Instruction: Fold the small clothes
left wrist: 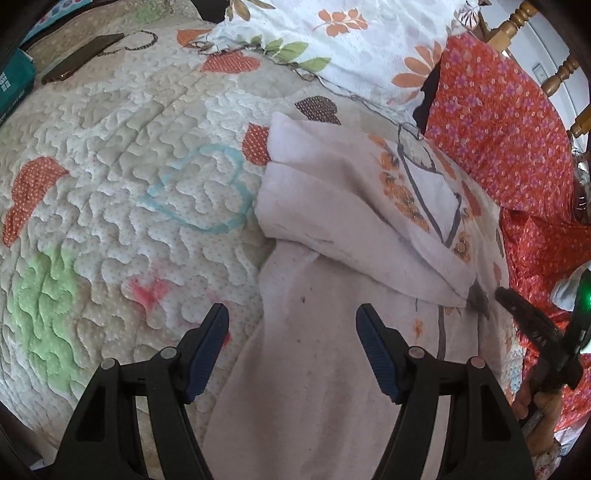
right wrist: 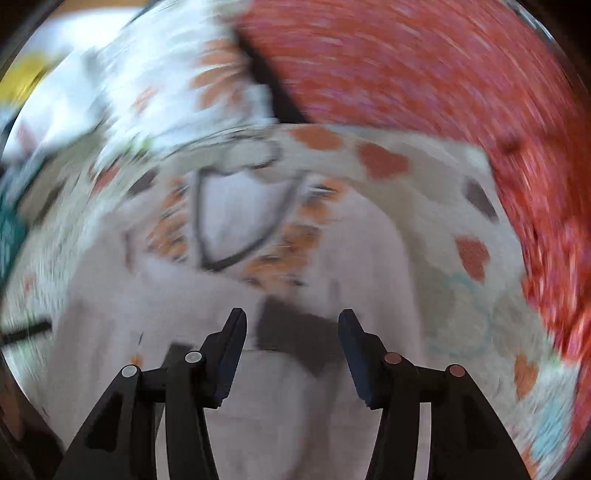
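A small white garment [left wrist: 332, 236] with orange flowers and a grey neckline lies on the quilted bedspread [left wrist: 110, 184], its left sleeve folded across the body. My left gripper [left wrist: 291, 314] is open and empty above the garment's lower left part. My right gripper [right wrist: 291, 317] is open and empty above the garment [right wrist: 258, 387], which is blurred in the right wrist view; its neckline [right wrist: 236, 221] lies ahead. The right gripper also shows in the left wrist view [left wrist: 517, 299], at the garment's right edge by a dark cuff.
A red floral cloth [left wrist: 498, 110] lies right of the garment. A white floral pillow [left wrist: 351, 40] lies at the back. A phone [left wrist: 81, 57] and a teal box [left wrist: 14, 85] sit at the far left. A wooden bedpost [left wrist: 517, 22] stands at the back right.
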